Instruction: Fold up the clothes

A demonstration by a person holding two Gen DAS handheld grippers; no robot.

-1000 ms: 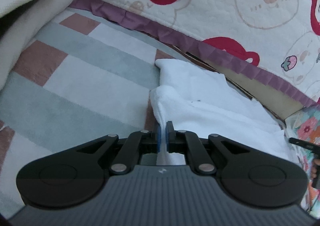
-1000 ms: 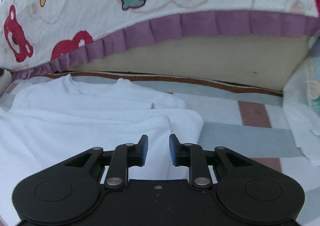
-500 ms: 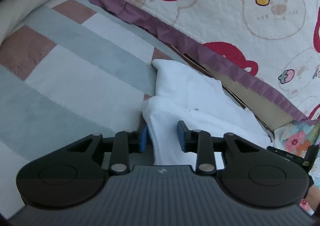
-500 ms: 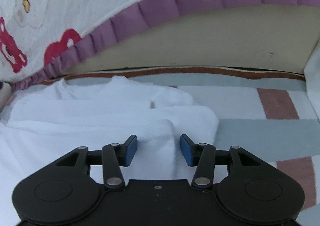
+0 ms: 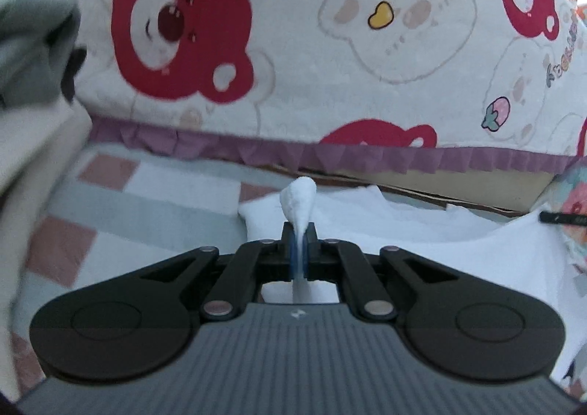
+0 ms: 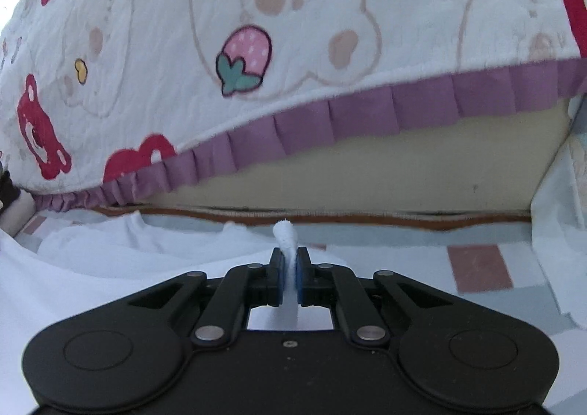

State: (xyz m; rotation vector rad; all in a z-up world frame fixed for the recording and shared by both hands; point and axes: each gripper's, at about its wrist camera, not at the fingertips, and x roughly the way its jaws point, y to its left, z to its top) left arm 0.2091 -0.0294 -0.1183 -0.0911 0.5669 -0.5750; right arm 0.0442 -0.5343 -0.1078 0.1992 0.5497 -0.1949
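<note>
White garment [image 5: 422,231] lies on checked rug [image 5: 146,202] beside bear-print bedspread [image 5: 330,48]. Left gripper [image 5: 299,250] and right gripper [image 6: 290,270] each clamped on pinched fabric edge, jaws just closed. Step: lifting edge for fold. Next: carry both corners across together, evenly.

White garment [image 6: 110,261] lies on checked rug [image 5: 146,202].
</note>
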